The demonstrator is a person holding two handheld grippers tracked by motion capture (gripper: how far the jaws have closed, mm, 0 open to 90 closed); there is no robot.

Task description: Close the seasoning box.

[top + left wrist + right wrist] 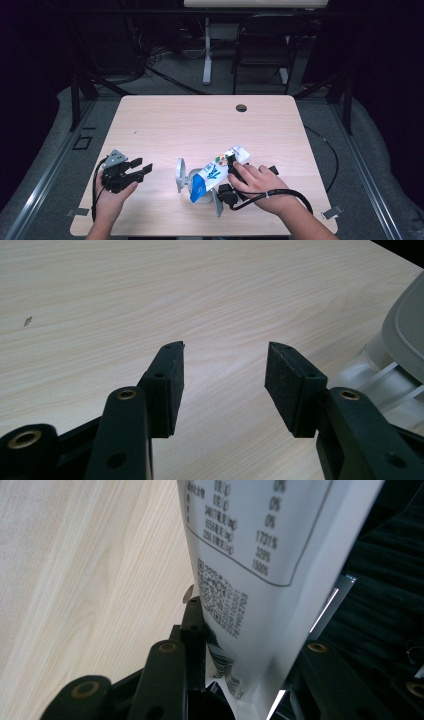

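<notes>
Right gripper (235, 172) jaws pinching white-and-blue pouch (215, 172), tilted above grey container (182, 175) on table (200, 120). Left gripper (137, 170) jaws spread, empty. Best keeping grip firm, aiming low end into container.

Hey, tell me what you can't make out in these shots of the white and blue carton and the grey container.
- White and blue printed carton: its lower end is hidden behind the grey lidded container in the high view.
- Right gripper: covered by the hand in the high view.
- Carton's small print: blurred in the right gripper view.
- Container: cut off by the right edge in the left gripper view.
</notes>
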